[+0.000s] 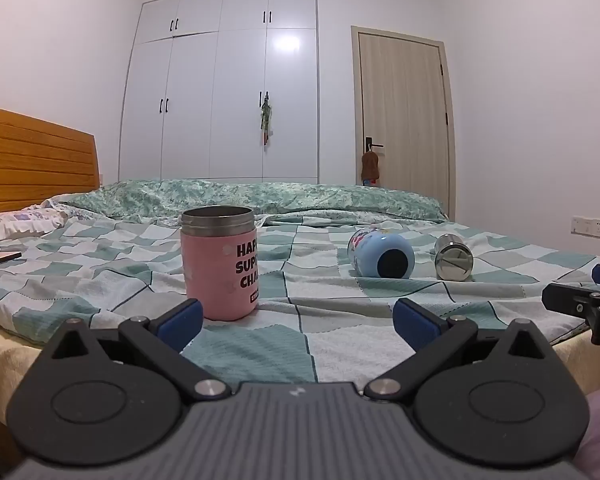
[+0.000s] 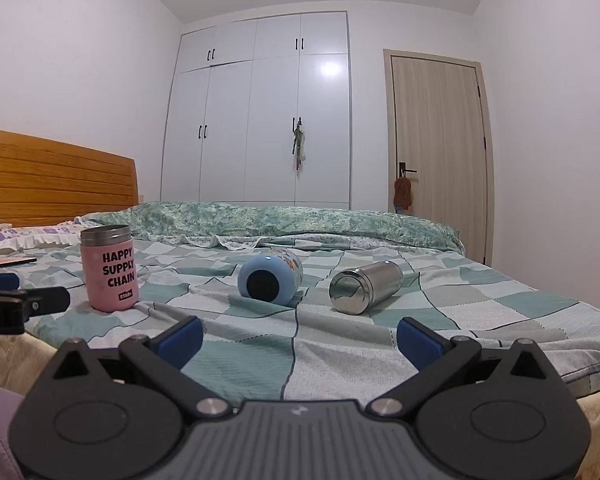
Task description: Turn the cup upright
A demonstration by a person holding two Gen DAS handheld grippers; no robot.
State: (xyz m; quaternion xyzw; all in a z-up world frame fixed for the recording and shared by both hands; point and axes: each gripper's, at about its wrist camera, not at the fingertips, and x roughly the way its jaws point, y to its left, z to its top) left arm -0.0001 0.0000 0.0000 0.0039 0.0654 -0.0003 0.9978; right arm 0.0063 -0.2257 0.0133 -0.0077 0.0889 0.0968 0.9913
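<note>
Blue cup [image 2: 270, 280]: lying on its side on the bed [image 2: 340, 364], round base turned toward the cameras, mouth pointing away; by the look of it one of the pieces left to stand up.
Steel cup [image 2: 366, 287]: also on its side, just to the right of the blue one, shiny end facing the right claw [image 2: 299, 340]; near its neighbour, not touching.
Pink cup [image 1: 220, 262]: already upright at the left, open steel rim on top, so that one reads as done.
Step in hand: the approach; nothing is gripped; both tools hang back at the near edge of the bed.
Right claw: jaws spread wide, empty, aimed between the two fallen cups.
Left claw [image 1: 298, 320]: jaws apart too, empty, the pink cup just beyond its left pad.
Next move, as a judgement: reach forward, straddle a fallen body across its width, close, then tip it onto its base; the quilt is soft and wrinkled, so wobble is likely.
Hidden: the far mouths of both lying cups, so lids cannot be told; the pink cup's lettering is cut off in the left view.
</note>
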